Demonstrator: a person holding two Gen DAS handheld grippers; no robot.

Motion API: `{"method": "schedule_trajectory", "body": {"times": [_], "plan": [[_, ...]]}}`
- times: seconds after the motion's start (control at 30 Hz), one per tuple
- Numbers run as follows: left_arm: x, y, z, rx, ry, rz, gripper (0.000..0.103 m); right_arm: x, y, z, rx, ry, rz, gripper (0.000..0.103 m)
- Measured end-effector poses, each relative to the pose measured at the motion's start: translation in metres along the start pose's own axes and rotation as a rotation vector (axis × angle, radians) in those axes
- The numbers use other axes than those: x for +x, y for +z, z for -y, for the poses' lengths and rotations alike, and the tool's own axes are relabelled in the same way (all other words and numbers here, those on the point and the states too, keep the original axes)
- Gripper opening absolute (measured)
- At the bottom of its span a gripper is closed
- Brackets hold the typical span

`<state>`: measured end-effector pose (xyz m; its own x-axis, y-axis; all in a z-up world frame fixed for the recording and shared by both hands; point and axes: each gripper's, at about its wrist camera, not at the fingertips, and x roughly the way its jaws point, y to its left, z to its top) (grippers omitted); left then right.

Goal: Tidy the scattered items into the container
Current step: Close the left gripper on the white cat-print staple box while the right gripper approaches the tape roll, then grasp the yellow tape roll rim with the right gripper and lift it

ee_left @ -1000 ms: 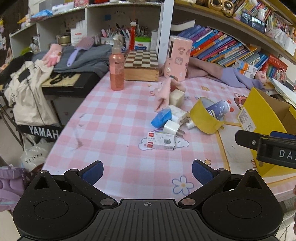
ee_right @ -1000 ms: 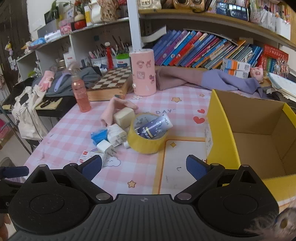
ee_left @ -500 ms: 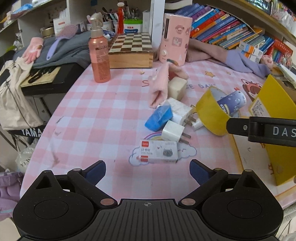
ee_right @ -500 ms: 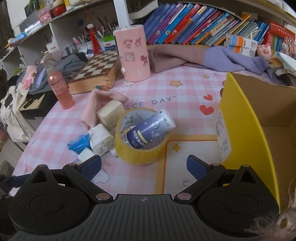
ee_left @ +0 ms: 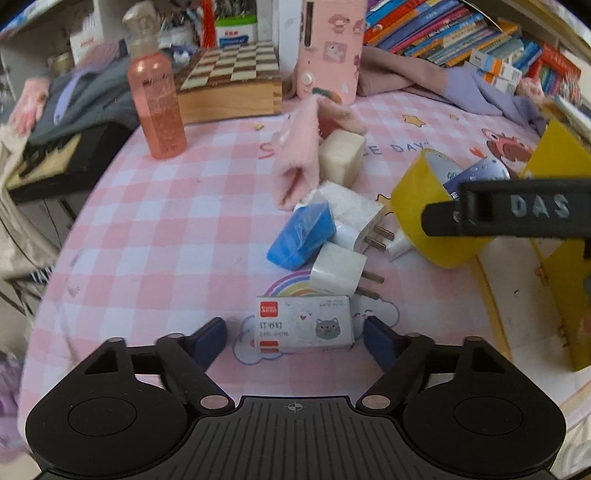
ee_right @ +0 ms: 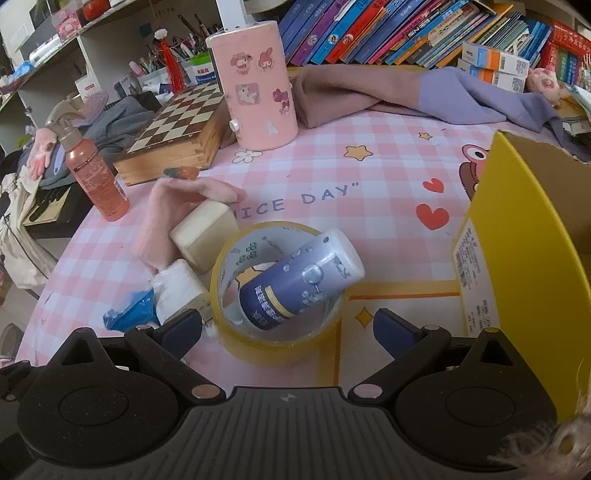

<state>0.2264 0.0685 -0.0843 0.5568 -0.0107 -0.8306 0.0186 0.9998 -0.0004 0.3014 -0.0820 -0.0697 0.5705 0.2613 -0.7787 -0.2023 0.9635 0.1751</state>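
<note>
My left gripper (ee_left: 295, 338) is open, its blue fingertips on either side of a white staple box with a cat picture (ee_left: 303, 324). Beyond it lie two white plug chargers (ee_left: 338, 271), a blue packet (ee_left: 303, 236), a cream block (ee_left: 340, 157) and a pink glove (ee_left: 299, 151). My right gripper (ee_right: 287, 330) is open around the near side of a yellow tape roll (ee_right: 275, 339) with a purple-and-white tube (ee_right: 301, 278) lying in it. The yellow cardboard box (ee_right: 517, 258) stands open at the right. The right gripper's finger (ee_left: 506, 206) crosses the left wrist view.
A pink spray bottle (ee_left: 157, 96), a wooden chess box (ee_left: 229, 88) and a pink sticker-covered canister (ee_right: 255, 85) stand at the back. Folded brown and purple cloth (ee_right: 406, 92) and rows of books (ee_right: 388, 29) lie behind. The table edge drops off at the left.
Both grippers have moved forward and down toward the pile. The left now straddles the staple box; the right now straddles the tape roll. Both stay open.
</note>
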Motion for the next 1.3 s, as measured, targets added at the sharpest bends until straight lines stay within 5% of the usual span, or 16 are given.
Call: {"method": "schedule_trajectory", "body": {"times": [0.1, 0.33, 0.43, 0.57, 1.2, 1.23, 1.3], "plan": [[-0.002, 0.001, -0.004, -0.015, 0.01, 0.015, 0.053, 0.007, 0.003, 0.0, 0.007, 0.006, -0.01, 0.101], [-0.003, 0.003, -0.01, -0.044, -0.018, 0.013, 0.052, 0.023, 0.009, 0.0, 0.035, 0.026, -0.036, 0.1], [-0.003, 0.003, -0.01, -0.052, -0.018, 0.01, 0.052, 0.026, 0.012, 0.002, 0.037, 0.031, -0.06, 0.086], [-0.004, 0.004, -0.012, -0.066, -0.016, 0.004, 0.052, 0.024, 0.014, 0.003, 0.025, 0.044, -0.071, 0.084], [-0.054, 0.01, -0.003, -0.072, -0.024, 0.145, 0.052, -0.038, 0.021, 0.006, -0.051, 0.055, 0.151, 0.073], [-0.055, 0.01, -0.002, -0.072, -0.023, 0.149, 0.052, -0.039, 0.02, 0.005, -0.053, 0.056, 0.15, 0.07], [-0.057, 0.01, -0.003, -0.076, -0.02, 0.155, 0.052, -0.039, 0.018, 0.005, -0.059, 0.066, 0.144, 0.045]]}}
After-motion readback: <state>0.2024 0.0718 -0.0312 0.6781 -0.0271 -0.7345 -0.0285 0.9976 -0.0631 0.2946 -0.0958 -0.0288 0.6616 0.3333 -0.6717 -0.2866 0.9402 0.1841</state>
